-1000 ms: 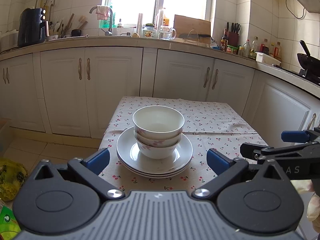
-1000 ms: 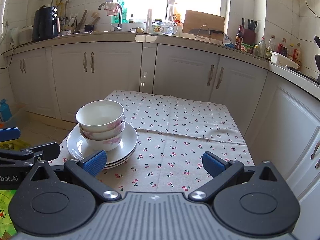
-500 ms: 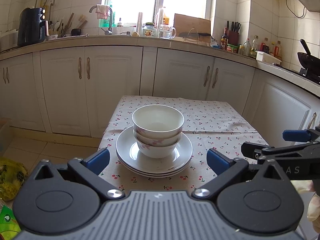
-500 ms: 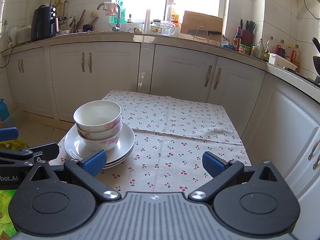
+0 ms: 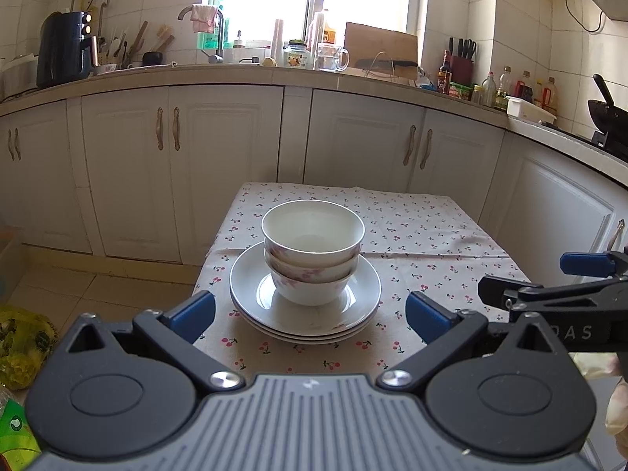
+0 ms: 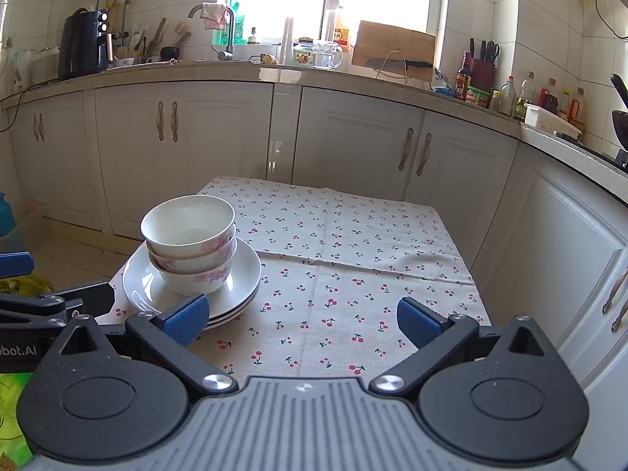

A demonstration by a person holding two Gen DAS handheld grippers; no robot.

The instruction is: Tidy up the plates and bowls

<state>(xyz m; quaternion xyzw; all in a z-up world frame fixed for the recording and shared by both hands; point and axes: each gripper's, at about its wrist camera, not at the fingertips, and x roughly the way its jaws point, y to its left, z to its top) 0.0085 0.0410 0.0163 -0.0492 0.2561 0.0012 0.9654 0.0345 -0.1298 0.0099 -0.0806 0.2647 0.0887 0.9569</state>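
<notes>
Three white bowls with pink flowers (image 5: 313,247) are nested on a stack of white plates (image 5: 251,294) on the cherry-print tablecloth. In the right wrist view the bowls (image 6: 188,243) and plates (image 6: 247,278) sit at the left of the table. My left gripper (image 5: 310,312) is open and empty, just in front of the stack. My right gripper (image 6: 300,316) is open and empty, to the right of the stack above the bare cloth. Each gripper shows at the edge of the other's view.
The small table (image 6: 353,259) stands in front of white kitchen cabinets (image 5: 219,157). The counter behind holds an air fryer (image 5: 64,49), a faucet, jars, a knife block and bottles. A wok (image 5: 606,112) sits at the far right. Yellow-green bags (image 5: 19,341) lie on the floor at left.
Both grippers have shifted only slightly; the stack sits a touch lower and closer in the right wrist view. Nothing was grasped or released.
</notes>
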